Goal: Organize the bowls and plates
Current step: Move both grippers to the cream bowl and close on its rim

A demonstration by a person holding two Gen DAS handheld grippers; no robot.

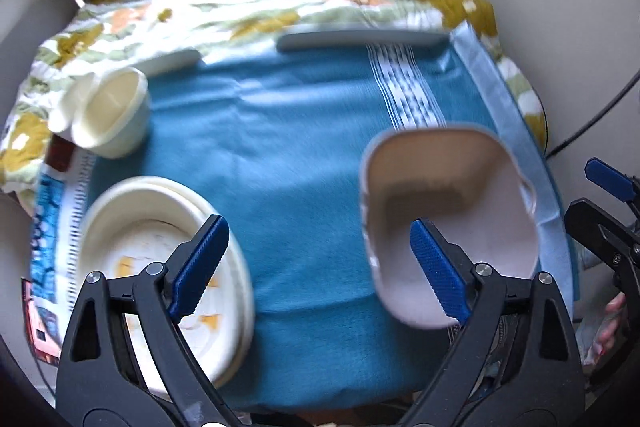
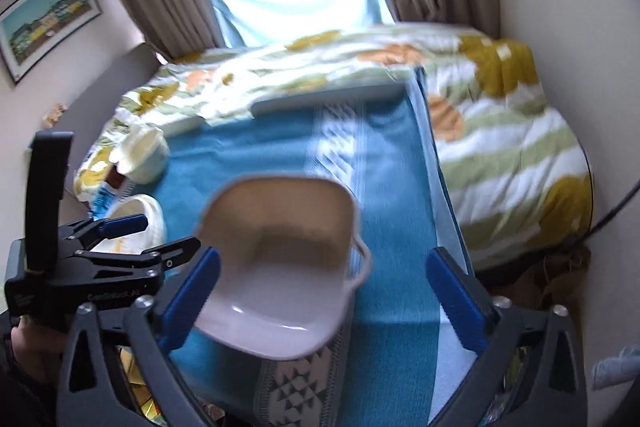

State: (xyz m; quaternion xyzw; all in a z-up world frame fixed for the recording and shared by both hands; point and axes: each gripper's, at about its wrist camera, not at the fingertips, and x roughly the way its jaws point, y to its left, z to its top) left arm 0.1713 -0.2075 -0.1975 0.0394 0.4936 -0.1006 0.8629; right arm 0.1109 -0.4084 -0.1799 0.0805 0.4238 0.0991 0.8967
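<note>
resting squarish glossy pink bowl [image 2: 280, 267] on teal cloth [image 2: 260, 155]

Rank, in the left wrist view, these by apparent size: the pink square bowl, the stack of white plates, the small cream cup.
1-2. Pink square bowl and stack of white plates: look alike; both are near the camera, so unsure.
3. Small cream cup: clearly smallest, though farther away.

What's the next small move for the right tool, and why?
Probably ease the right tool forward around the pink square bowl and close: its jaws are open, the bowl sits free on the blue cloth between them.
</note>
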